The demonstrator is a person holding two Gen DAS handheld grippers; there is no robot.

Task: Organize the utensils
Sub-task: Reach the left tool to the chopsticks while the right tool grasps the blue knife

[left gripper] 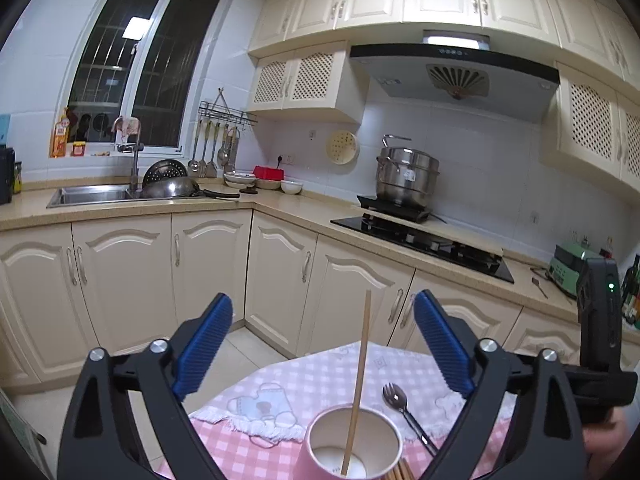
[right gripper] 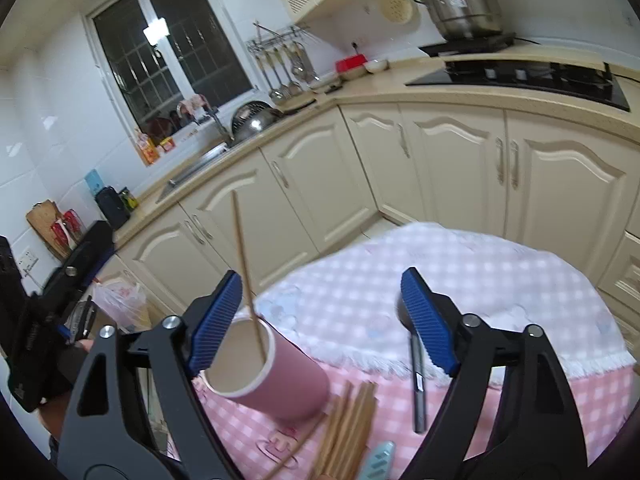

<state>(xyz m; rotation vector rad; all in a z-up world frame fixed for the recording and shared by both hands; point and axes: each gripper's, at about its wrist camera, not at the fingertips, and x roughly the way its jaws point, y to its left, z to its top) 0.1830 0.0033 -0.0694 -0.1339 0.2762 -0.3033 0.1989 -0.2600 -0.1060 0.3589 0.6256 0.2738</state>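
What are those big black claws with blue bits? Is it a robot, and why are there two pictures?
It's not a robot. A person holds a grabbing tool, a hand-held gripper, in each hand, and each one has a small camera looking along its two blue fingers. One picture comes from the left hand-held gripper, the other from the right hand-held gripper. Both stand open and hold nothing.

Below them is a table with a pink checked tablecloth. On it stands a pink paper cup with one chopstick already leaning inside. Beside the cup lies a bundle of chopsticks, and to the right a metal spork with a dark handle. Behind is a kitchen.
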